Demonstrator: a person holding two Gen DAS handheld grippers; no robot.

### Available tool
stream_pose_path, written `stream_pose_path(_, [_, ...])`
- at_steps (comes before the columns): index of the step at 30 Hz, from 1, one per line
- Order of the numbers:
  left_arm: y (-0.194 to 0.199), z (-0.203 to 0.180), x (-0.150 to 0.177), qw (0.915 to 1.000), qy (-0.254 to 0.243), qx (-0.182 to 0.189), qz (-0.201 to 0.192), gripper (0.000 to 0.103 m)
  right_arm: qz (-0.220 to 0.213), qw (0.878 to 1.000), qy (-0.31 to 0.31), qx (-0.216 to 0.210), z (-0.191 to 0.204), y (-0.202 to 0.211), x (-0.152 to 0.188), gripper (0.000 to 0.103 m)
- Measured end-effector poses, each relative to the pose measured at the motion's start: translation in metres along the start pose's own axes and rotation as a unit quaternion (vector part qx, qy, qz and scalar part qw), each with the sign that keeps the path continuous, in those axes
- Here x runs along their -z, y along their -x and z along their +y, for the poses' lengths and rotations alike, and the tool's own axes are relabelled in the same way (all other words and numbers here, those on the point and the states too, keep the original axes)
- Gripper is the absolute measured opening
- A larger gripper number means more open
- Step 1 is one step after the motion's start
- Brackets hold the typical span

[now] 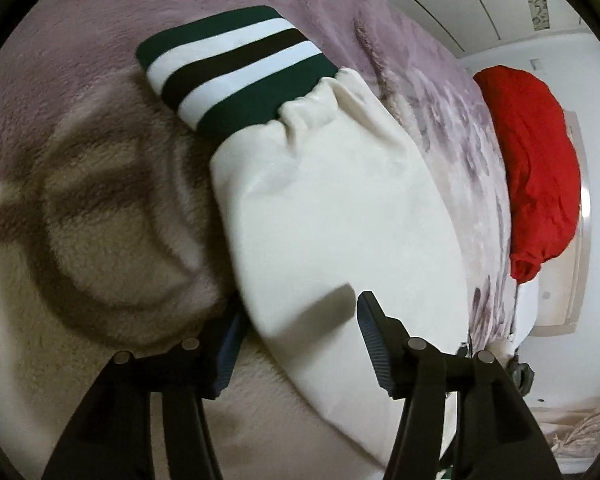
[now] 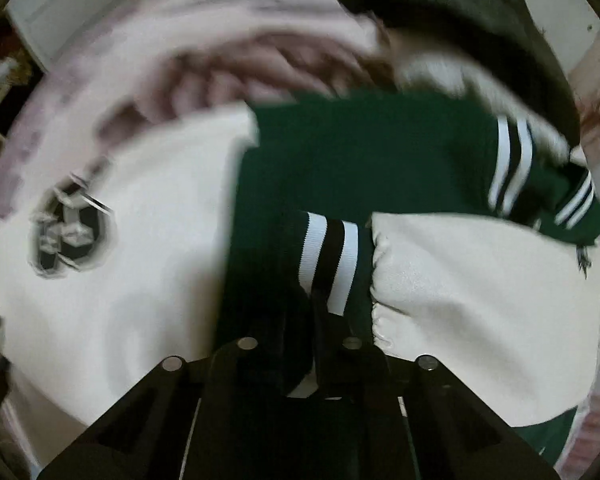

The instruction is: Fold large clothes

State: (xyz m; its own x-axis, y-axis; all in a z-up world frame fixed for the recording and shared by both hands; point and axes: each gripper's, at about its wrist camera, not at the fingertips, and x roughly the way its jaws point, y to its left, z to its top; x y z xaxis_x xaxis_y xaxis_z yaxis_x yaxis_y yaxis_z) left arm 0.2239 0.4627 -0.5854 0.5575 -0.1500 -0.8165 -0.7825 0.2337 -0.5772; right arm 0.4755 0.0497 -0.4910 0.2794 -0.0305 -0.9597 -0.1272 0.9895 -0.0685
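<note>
A green and cream varsity jacket [image 2: 340, 152] lies spread on the bed's lilac fleece blanket [image 1: 80, 60], one cream sleeve [image 1: 332, 208] stretched across the fleece with its striped cuff [image 1: 236, 68] at the far end. The left tongs [image 1: 296, 320] stand apart, one finger on each side of that sleeve, pads not pressing it. The right tongs [image 2: 316, 304] are closed tight on the other sleeve's striped cuff [image 2: 332, 260], held over the green body. A red garment [image 1: 532, 168] sits heaped at the bed's far edge, well apart from the sleeve; the right view is blurred
</note>
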Motion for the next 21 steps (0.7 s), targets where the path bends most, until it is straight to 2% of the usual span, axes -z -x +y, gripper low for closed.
stream_pose_path(2, [-0.003, -0.003, -0.005, 1.0000, 0.004, -0.004, -0.007, 0.053, -0.005, 1.000, 0.025, -0.011, 0.011, 0.006, 0.000, 0.011])
stream_pose_path(4, [-0.005, -0.005, -0.009, 0.9997, 0.012, -0.003, -0.019, 0.053, 0.042, 0.998, 0.041, -0.020, 0.019, -0.020, 0.000, 0.016])
stream_pose_path(6, [-0.002, -0.006, -0.011, 0.9989, 0.021, 0.002, -0.043, 0.050, 0.052, 0.996, 0.033, -0.057, 0.009, -0.031, 0.001, 0.022])
stream_pose_path(7, [0.001, -0.009, -0.011, 0.9980, 0.020, -0.003, -0.060, 0.041, 0.052, 0.995, 0.028, -0.076, 0.002, -0.029, 0.001, 0.027])
stream_pose_path(8, [0.003, -0.013, -0.012, 0.9970, 0.011, -0.010, -0.076, 0.010, 0.054, 0.994, 0.020, -0.094, -0.007, -0.026, 0.001, 0.033])
stream_pose_path(9, [0.006, -0.018, -0.012, 0.9962, 0.000, -0.013, -0.086, 0.008, 0.055, 0.993, 0.005, -0.108, -0.019, -0.020, 0.001, 0.050])
stream_pose_path(11, [0.011, -0.032, -0.011, 0.9938, -0.025, -0.025, -0.105, 0.005, 0.057, 0.992, -0.022, -0.114, -0.042, -0.007, 0.006, 0.057])
stream_pose_path(12, [0.014, -0.038, -0.009, 0.9923, -0.034, -0.031, -0.115, 0.005, 0.058, 0.992, -0.028, -0.106, -0.049, -0.002, 0.009, 0.067])
stream_pose_path(13, [0.020, -0.046, -0.006, 0.9903, -0.043, -0.037, -0.127, 0.004, 0.048, 0.994, -0.033, -0.093, -0.055, 0.002, 0.011, 0.071])
stream_pose_path(15, [0.030, -0.060, -0.001, 0.9870, -0.056, -0.045, -0.144, 0.004, 0.042, 0.996, -0.042, -0.072, -0.073, 0.019, 0.021, 0.072])
stream_pose_path(16, [0.037, -0.069, 0.002, 0.9850, -0.064, -0.046, -0.154, 0.004, 0.042, 0.996, -0.043, -0.063, -0.075, 0.024, 0.025, 0.078])
stream_pose_path(18, [0.054, -0.092, 0.010, 0.9782, -0.093, -0.047, -0.180, 0.002, 0.049, 0.997, -0.049, -0.041, -0.089, 0.033, 0.030, 0.081])
stream_pose_path(21, [0.078, -0.131, 0.026, 0.9650, -0.147, -0.045, -0.212, 0.002, 0.056, 0.991, -0.090, -0.079, -0.112, 0.048, 0.040, 0.081])
